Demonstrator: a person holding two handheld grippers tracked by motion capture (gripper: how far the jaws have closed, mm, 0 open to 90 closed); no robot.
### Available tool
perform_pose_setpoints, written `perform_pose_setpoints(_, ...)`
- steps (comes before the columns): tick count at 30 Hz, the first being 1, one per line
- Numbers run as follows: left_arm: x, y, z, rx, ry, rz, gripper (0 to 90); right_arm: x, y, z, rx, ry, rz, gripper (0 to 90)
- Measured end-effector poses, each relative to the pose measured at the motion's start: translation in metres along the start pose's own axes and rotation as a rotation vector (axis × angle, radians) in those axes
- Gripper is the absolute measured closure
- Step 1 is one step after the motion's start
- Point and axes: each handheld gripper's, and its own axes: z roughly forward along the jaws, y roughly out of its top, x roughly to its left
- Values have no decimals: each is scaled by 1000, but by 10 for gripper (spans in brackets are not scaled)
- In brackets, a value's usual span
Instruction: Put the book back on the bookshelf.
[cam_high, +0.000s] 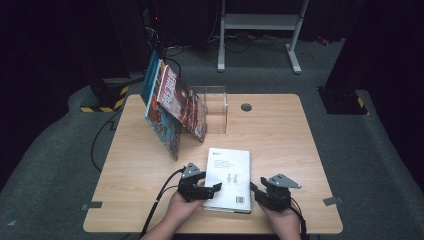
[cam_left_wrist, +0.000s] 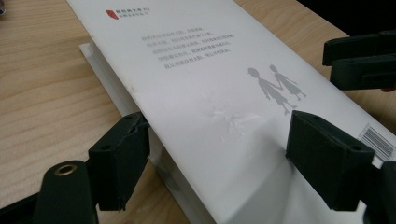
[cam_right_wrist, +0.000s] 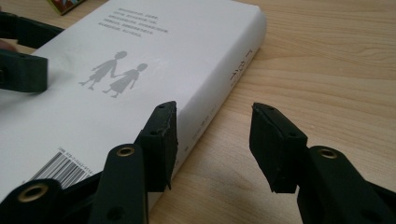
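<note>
A white book (cam_high: 229, 172) with two small grey figures and a barcode on its cover lies on the wooden table (cam_high: 280, 140) near the front edge. My left gripper (cam_high: 212, 190) is at the book's left edge. In the left gripper view it (cam_left_wrist: 219, 123) is shut on the book (cam_left_wrist: 210, 70), one jaw under the page edge and one on the cover. My right gripper (cam_high: 255, 192) is at the book's right side. In the right gripper view it (cam_right_wrist: 215, 114) stands open beside the spine (cam_right_wrist: 233, 74), nothing between its jaws.
Several colourful books (cam_high: 172, 107) lean against a clear plastic stand (cam_high: 214, 107) at the back left of the table. A round cable hole (cam_high: 246, 107) sits behind the middle. A grey metal frame (cam_high: 260, 30) stands on the floor beyond the table.
</note>
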Motion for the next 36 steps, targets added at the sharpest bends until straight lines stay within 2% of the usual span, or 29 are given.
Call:
perform_pose_setpoints(2,3,3,2,10,-10,9,197,2,1,0,-4,5,1,522)
perform_pose_setpoints(3,7,7,5,5,2,26,196,2,1,0,-5,9,9,523)
perform_pose_setpoints(5,11,10,8,15,-10,33,183,1,2,-1,-9,23,11,512)
perform_pose_setpoints(9,15,13,14,23,-40,14,166,4,3,0,-9,40,9,483)
perform_pose_setpoints(10,18,13,17,18,-60,-2,161,7,3,2,-7,47,3,481)
perform_pose_setpoints(14,18,14,17,23,-55,15,159,12,3,3,-8,58,-7,480)
perform_pose_setpoints(17,20,15,17,30,-63,-11,179,15,3,4,-15,60,-32,479)
perform_pose_setpoints(20,21,16,17,39,-72,-15,179,16,3,4,-15,63,-35,477)
perform_pose_setpoints(21,23,16,17,51,-86,-39,186,17,2,3,-16,63,-41,477)
perform_pose_setpoints(22,24,16,18,55,-90,-42,190,17,2,3,-17,62,-38,477)
perform_pose_setpoints(30,23,17,17,59,-91,-41,196,16,1,3,-16,74,-28,477)
perform_pose_setpoints(36,23,17,17,61,-91,-32,195,17,1,3,-16,66,-34,480)
